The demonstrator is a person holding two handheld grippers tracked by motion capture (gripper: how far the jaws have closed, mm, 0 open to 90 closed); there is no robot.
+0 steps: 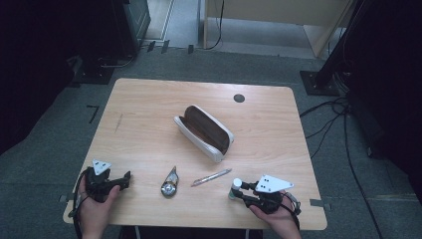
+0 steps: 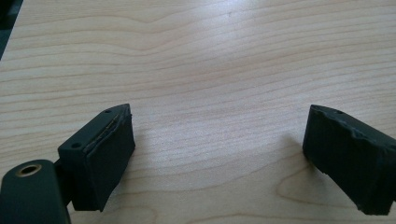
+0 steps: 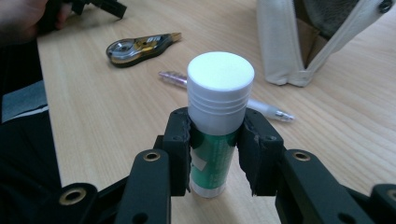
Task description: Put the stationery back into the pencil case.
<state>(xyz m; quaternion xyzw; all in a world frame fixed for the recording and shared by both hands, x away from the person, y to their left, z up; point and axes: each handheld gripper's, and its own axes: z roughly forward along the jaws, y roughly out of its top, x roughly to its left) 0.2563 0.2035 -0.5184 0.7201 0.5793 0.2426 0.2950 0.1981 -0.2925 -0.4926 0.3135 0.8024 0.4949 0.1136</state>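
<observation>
Right tongs (image 3: 215,154), lower centre of the right gripper view: the two black pads close against the green body of an upright glue stick (image 3: 215,116), one on each side, just below its ribbed white cap; the stick's base rests on the desk (image 3: 116,116). In the high view the same right tongs (image 1: 238,191) and glue stick (image 1: 235,188) sit at the lower right of the frame, near the front edge of the desk, with the person's right hand (image 1: 278,216) behind them.

Left tongs (image 2: 217,154), left gripper view: the pads stand wide apart over bare wood, nothing between them. In the high view the left tongs (image 1: 125,180) lie at the lower left, held by the left hand (image 1: 94,204).

Beyond the glue stick, a slim pen (image 3: 261,108) lies flat on the desk; up and to the left lies a correction-tape dispenser (image 3: 137,46). At the upper right stands an open white pencil case (image 3: 303,42), also at the centre of the high view (image 1: 204,132).
</observation>
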